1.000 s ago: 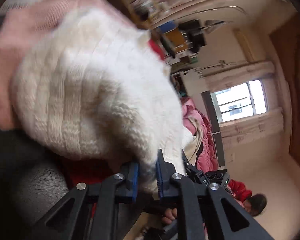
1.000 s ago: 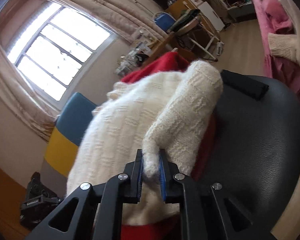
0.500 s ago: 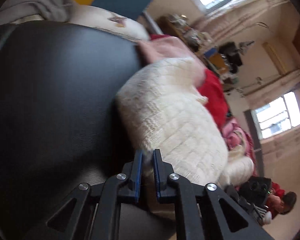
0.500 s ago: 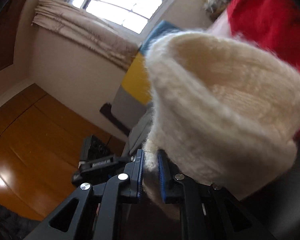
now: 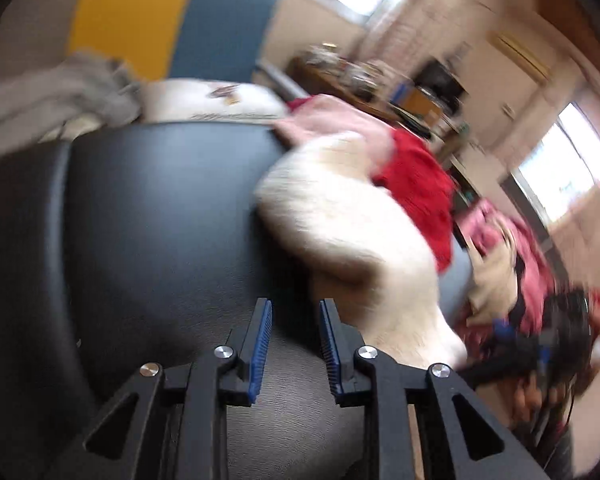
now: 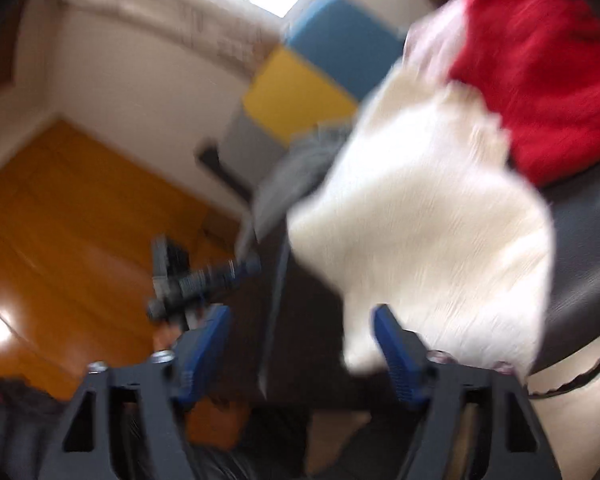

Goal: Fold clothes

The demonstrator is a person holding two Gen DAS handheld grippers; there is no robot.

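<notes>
Watching that cream sweater (image 5: 340,216) bunched on the black seat (image 5: 148,216) | both grippers, left (image 5: 294,344) and right (image 6: 300,344), spread, holding nothing | your loose edge overhangs, might slide off.

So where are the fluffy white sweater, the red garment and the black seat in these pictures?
white sweater (image 6: 432,216): right wrist view, middle of the knit.
red garment (image 6: 540,60): right wrist view, centre of the fabric.
black seat (image 5: 156,224): left wrist view, bare leather left of the sweater.
</notes>
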